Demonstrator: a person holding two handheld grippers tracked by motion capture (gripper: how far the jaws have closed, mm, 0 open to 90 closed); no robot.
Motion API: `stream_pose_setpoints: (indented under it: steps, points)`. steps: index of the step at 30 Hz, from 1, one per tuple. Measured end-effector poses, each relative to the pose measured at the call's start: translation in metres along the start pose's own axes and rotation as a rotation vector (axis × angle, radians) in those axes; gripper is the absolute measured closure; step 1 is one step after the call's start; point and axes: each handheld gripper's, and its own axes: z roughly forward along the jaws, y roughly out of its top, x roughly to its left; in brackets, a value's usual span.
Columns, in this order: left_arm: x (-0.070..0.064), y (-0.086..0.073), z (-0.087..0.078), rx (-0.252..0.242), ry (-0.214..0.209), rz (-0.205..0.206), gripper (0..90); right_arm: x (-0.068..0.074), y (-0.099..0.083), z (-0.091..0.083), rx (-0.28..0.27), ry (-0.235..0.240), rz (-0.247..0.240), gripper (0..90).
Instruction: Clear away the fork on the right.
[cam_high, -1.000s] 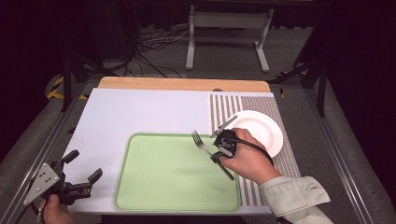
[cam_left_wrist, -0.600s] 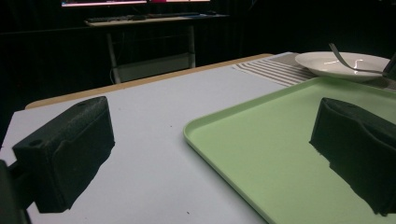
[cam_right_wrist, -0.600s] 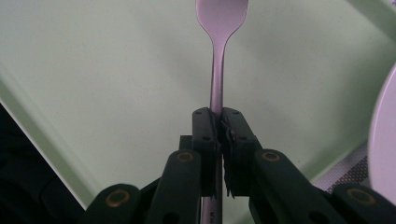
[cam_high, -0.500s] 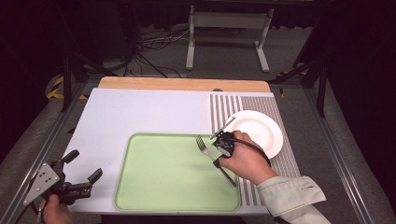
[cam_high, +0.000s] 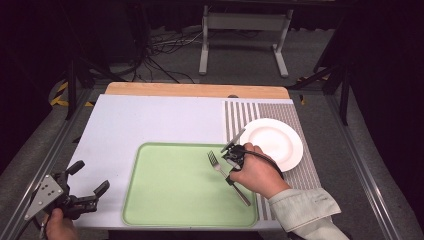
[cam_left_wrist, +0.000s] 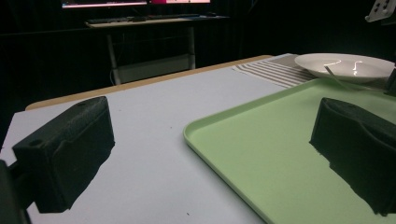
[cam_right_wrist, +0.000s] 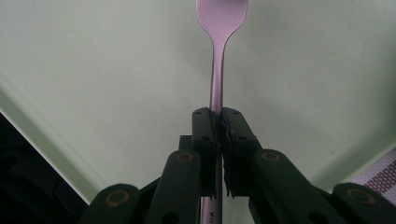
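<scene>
Right hand-held gripper (cam_right_wrist: 217, 154) clamped on fork (cam_right_wrist: 218, 70) over tray (cam_high: 165, 190); left hand-held gripper (cam_high: 82, 187) wide open, empty. Best lowered level, slowly.

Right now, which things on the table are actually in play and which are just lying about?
In play:
- fork, clamped in the right gripper over the tray
- green tray
- white plate, beside the tray, likely part of the setting

Lying about:
- striped mat under the plate
- left gripper, open and idle at the table's near left corner
</scene>
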Motion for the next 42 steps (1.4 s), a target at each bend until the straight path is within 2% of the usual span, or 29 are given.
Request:
stream_pose_setpoints:
  steps: [5,13,17,31,38,42]
  points:
    - [0.0,0.0,0.0,-0.002,0.0,0.0,0.3,0.002,0.001,0.003,0.003,-0.004,-0.004,85.4]
    - [0.0,0.0,0.0,-0.001,-0.001,0.001,0.3,0.0,0.004,0.013,0.021,0.001,0.017,85.3]
    - [0.0,0.0,0.0,-0.001,-0.001,0.0,0.3,-0.003,0.005,0.019,0.027,0.0,0.004,85.3]
    - [0.0,0.0,0.001,0.0,-0.003,0.005,0.3,-0.004,0.005,0.026,0.046,0.009,0.059,85.2]
    - [0.0,0.0,0.001,-0.002,0.0,0.004,0.3,-0.006,0.005,0.028,0.055,0.009,0.054,84.6]
    - [-0.001,0.0,0.001,-0.002,-0.002,0.009,0.3,-0.007,0.005,0.026,0.041,0.008,0.054,81.6]
